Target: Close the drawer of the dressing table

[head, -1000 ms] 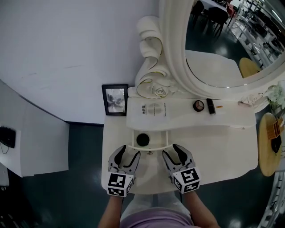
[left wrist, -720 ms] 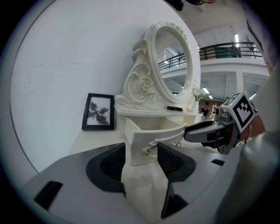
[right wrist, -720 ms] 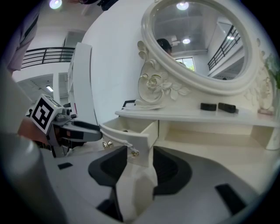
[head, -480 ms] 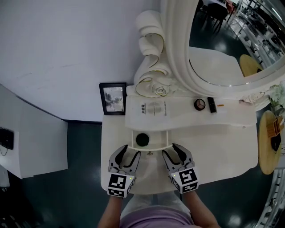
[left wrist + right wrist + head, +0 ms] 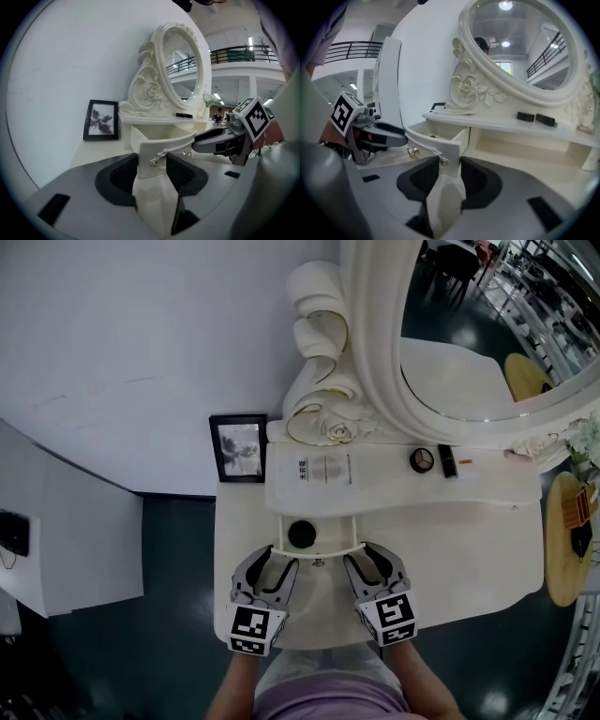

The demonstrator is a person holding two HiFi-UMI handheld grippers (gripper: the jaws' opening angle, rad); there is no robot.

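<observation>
The white dressing table (image 5: 450, 549) has its small drawer (image 5: 349, 531) pulled out, with a round black thing (image 5: 301, 533) lying inside. Both grippers sit at the curved drawer front (image 5: 319, 552). My left gripper (image 5: 274, 559) straddles its left end, and my right gripper (image 5: 364, 557) straddles its right end. In the left gripper view the front's end (image 5: 157, 149) stands between the pads of the left gripper (image 5: 151, 161). In the right gripper view the other end (image 5: 443, 149) stands between those of the right gripper (image 5: 450, 164). Both pairs of jaws are closing on it.
A framed photo (image 5: 240, 449) leans on the wall at the table's back left. The oval mirror (image 5: 450, 334) rises behind a shelf holding a compact (image 5: 419, 460) and a dark tube (image 5: 444, 462). A yellow stool (image 5: 562, 549) stands to the right. My lap is under the table's front edge.
Both grippers' jaws have narrowed a little around the ends of the drawer front. Neither hand nor the drawer has moved.
</observation>
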